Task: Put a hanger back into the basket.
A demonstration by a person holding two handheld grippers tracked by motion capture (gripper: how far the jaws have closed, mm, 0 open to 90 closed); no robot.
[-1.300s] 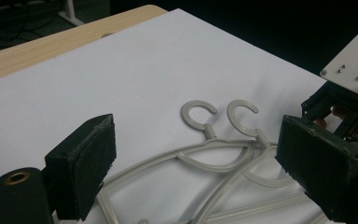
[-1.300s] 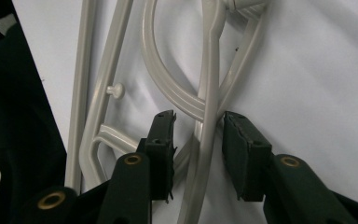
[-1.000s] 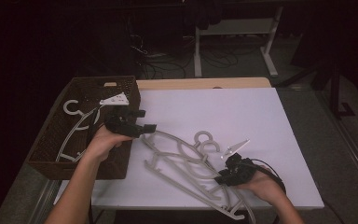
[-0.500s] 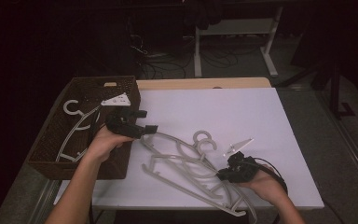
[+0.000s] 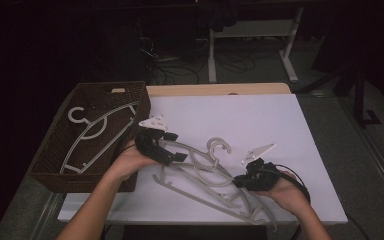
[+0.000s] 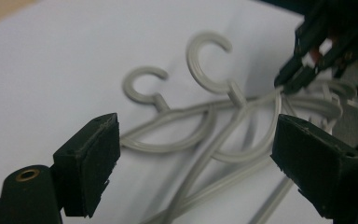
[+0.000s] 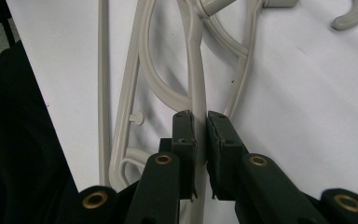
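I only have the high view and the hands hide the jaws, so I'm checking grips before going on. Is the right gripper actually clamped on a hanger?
Observer: Yes. In the right gripper view the right gripper has its jaws shut on one thin bar of a grey plastic hanger.
Operator: And the left one, is it holding anything?
Observer: No. In the left gripper view the left gripper has its jaws wide apart, with nothing between them.
Operator: What is it pointed at?
Observer: At the two hanger hooks lying side by side on the white table.
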